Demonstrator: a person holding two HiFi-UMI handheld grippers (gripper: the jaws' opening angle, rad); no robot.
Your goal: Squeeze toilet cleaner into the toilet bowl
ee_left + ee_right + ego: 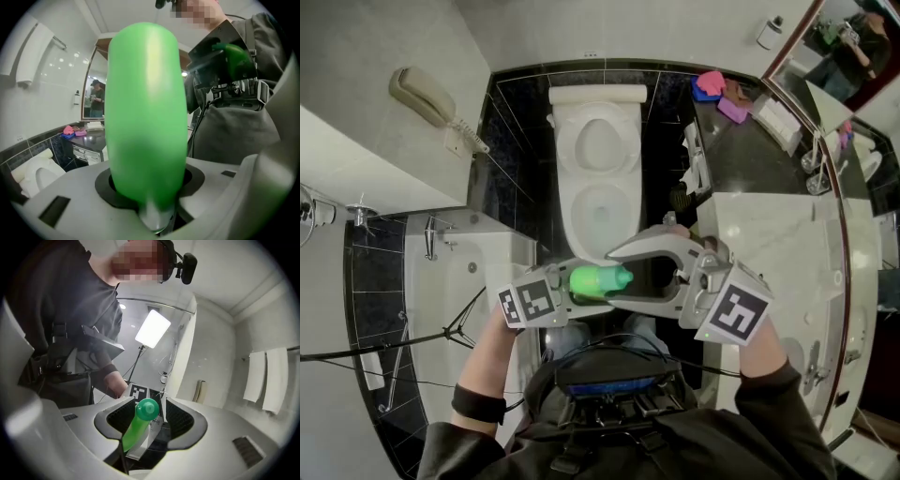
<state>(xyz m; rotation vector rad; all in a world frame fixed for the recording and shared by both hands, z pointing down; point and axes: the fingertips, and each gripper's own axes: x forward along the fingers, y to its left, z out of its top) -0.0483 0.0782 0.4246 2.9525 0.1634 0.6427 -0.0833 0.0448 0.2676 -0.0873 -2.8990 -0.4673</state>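
**Left gripper.** The pads point(104, 186) are clamped on the body of the green toilet cleaner bottle point(143, 108). The grip sits low on the body, near its base. This leaves the neck and cap point(148, 409) free. The left gripper point(567, 291) appears to serve as the fixed clamp, and also as the means of squeezing later.

**Right gripper.** The pads point(121, 419) stand apart, one to each side of the cap. Neither pad visibly presses on it, so this gripper is released and grasps nothing. The right gripper point(623, 275) faces the left one along the line of the bottle. This placement suits turning or pulling the cap, which is probably the step in hand.

**Position of the bottle.** In the head view the bottle lies roughly level between the two grippers, with the cap toward the person's right. It is held in front of the person's chest, near the front rim of the toilet bowl point(572, 202) but not over it. The seat lid point(598, 141) is raised, so the bowl is ready to receive cleaner.

**Count.**
- Bottles: one, with one cap, in place.
- Grippers: two, one per hand.
- Marker cubes: two, left point(530, 302) and right point(739, 314).
- Toilets: one.
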